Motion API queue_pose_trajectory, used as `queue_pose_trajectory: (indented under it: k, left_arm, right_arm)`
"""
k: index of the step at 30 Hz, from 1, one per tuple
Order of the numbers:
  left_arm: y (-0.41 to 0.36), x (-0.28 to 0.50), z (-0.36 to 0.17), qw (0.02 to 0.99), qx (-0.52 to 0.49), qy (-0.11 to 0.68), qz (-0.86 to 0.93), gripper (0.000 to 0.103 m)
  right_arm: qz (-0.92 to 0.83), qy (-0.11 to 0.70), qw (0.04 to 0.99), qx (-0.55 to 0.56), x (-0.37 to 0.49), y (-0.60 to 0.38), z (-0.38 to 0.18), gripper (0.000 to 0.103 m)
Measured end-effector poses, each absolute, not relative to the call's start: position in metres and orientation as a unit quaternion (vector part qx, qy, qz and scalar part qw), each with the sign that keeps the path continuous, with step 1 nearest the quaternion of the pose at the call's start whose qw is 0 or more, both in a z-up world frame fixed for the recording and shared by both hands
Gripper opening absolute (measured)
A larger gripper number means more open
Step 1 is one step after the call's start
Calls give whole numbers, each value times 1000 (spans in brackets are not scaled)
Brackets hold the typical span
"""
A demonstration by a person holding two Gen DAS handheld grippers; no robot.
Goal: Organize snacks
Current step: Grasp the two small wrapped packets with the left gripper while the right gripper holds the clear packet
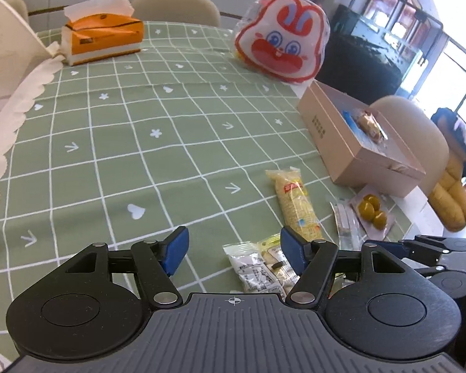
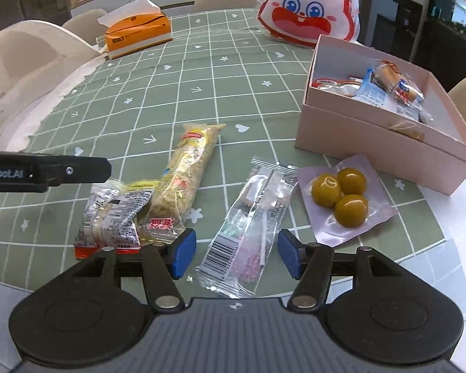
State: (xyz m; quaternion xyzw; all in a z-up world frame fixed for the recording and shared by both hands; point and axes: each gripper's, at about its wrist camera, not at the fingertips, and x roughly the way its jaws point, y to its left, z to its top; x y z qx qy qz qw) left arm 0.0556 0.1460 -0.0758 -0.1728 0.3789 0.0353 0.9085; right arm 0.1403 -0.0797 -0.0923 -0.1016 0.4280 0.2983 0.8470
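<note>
Loose snacks lie on the green checked tablecloth (image 1: 139, 130). My right gripper (image 2: 237, 253) is open, and a clear pink packet with a barcode (image 2: 248, 227) lies flat between its blue pads without touching them. Right of it sits a pouch of three green plums (image 2: 341, 195). A long yellow snack bar (image 2: 186, 180) and small white packets (image 2: 115, 217) lie to the left. My left gripper (image 1: 234, 250) hovers open over the small white packets (image 1: 253, 269), holding nothing. The pink box (image 2: 388, 146) at the right holds several wrapped snacks.
A red and white rabbit-face bag (image 1: 282, 35) stands behind the pink box (image 1: 332, 130). An orange tissue box (image 1: 104, 37) sits at the far left of the table. Beige chairs surround the table. The table edge runs close beneath both grippers.
</note>
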Motion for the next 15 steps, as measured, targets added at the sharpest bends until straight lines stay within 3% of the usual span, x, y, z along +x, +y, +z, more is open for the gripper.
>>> queue_pose_trajectory:
  k: [15]
  left_arm:
    - [98, 57, -83, 889, -148, 432, 36, 71]
  right_arm:
    - [279, 400, 869, -87, 156, -98, -77, 59]
